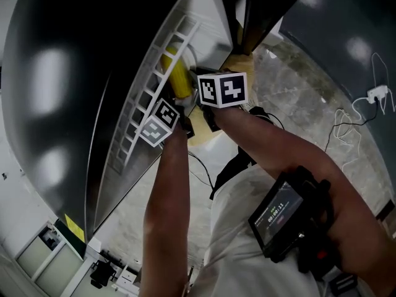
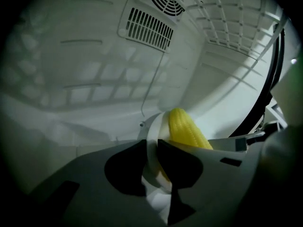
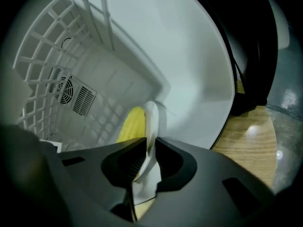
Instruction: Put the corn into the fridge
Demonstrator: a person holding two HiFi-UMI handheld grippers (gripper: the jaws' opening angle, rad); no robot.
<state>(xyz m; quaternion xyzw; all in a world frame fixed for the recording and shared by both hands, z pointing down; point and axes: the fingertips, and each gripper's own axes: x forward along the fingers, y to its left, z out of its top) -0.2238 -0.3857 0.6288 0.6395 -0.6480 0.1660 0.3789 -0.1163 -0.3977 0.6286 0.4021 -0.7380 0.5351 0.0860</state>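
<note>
A yellow corn cob (image 2: 187, 128) lies on a white plate (image 2: 152, 135) that both grippers hold inside the white fridge (image 2: 85, 79). My left gripper (image 2: 151, 149) is shut on the plate's rim, with the corn just right of its jaws. My right gripper (image 3: 150, 148) is shut on the plate rim (image 3: 152, 122) too, and the corn (image 3: 130, 124) shows left of it. From the head view the corn (image 1: 177, 78) points into the fridge opening, with the left gripper (image 1: 175, 117) and right gripper (image 1: 205, 107) close together below it.
A wire shelf (image 3: 42, 46) and a fan vent (image 2: 150, 28) line the fridge interior. The dark fridge door (image 1: 55, 91) stands open at the left. A wooden surface (image 3: 251, 136) lies outside the fridge at the right. Cables (image 1: 365, 113) run over the stone floor.
</note>
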